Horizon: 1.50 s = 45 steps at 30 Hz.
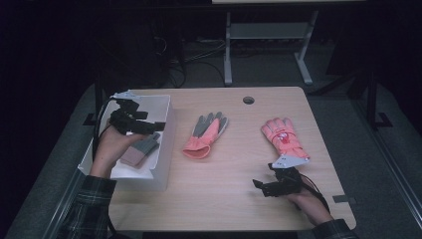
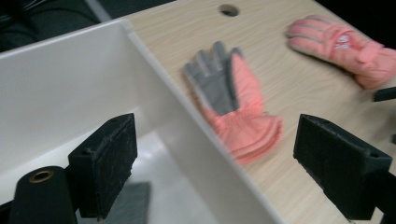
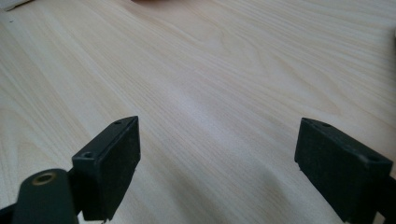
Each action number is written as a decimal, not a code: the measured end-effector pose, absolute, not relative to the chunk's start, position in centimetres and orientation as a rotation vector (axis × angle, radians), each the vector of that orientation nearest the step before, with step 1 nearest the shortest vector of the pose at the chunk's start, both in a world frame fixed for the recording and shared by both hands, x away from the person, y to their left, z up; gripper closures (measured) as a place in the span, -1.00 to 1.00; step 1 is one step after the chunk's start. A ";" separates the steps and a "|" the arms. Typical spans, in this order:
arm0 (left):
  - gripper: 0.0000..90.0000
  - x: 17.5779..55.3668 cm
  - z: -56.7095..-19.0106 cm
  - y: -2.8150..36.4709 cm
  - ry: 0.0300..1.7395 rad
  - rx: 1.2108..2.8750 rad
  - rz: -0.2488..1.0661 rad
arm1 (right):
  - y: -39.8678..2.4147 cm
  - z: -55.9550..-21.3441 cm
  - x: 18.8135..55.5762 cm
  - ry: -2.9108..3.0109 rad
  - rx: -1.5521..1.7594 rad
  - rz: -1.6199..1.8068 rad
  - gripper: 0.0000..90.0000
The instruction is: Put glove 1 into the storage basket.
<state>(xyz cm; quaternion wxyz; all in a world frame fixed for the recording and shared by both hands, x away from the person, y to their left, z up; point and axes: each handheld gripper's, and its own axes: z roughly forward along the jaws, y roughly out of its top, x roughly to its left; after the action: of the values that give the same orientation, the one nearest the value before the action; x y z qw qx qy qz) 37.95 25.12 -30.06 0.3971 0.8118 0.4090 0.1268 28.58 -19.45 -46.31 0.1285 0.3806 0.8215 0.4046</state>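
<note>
A white bin stands at the table's left. Inside it lies a grey and dusty-pink glove. Above the bin my left gripper hangs open, nothing between its pads. In the left gripper view its jaws stand wide over the bin's wall. Beyond the wall a coral glove lies with its grey palm up. That glove lies mid-table. A second coral glove lies back up at the right. My right gripper rests open low over bare wood.
A round cable hole sits near the table's far edge. Behind the table stand a desk's white legs on a dark floor. The right gripper is close to the cuff of the right-hand glove.
</note>
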 end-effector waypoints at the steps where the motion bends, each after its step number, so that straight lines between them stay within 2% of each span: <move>1: -0.71 37.8 -29.9 24.6 1.022 2.058 0.318 | -19.5 -46.3 28.6 2.389 1.107 1.177 -0.69; 13: -0.70 35.7 -29.0 17.9 0.852 2.072 0.233 | -19.4 -46.3 28.6 2.398 1.112 1.171 -0.69; 29: -0.57 36.2 -31.8 10.9 0.811 2.145 0.222 | -19.3 -46.3 28.5 2.409 1.107 1.179 -0.69; 36: -0.37 37.6 -34.3 9.6 0.835 2.153 0.226 | -19.3 -46.2 28.5 2.416 1.098 1.175 -0.69; 42: -0.05 39.1 -36.8 9.6 0.879 2.160 0.252 | -19.3 -46.2 28.4 2.418 1.096 1.174 -0.69; 45: 0.19 39.8 -38.0 9.8 0.918 2.133 0.234 | -19.3 -46.2 28.4 2.419 1.094 1.174 -0.69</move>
<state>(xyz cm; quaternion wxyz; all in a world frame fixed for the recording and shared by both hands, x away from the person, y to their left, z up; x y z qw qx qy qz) 39.80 9.81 -38.00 0.3929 0.8405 0.3616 0.0920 28.43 -19.30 -46.21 0.1189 0.3743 0.8274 0.4014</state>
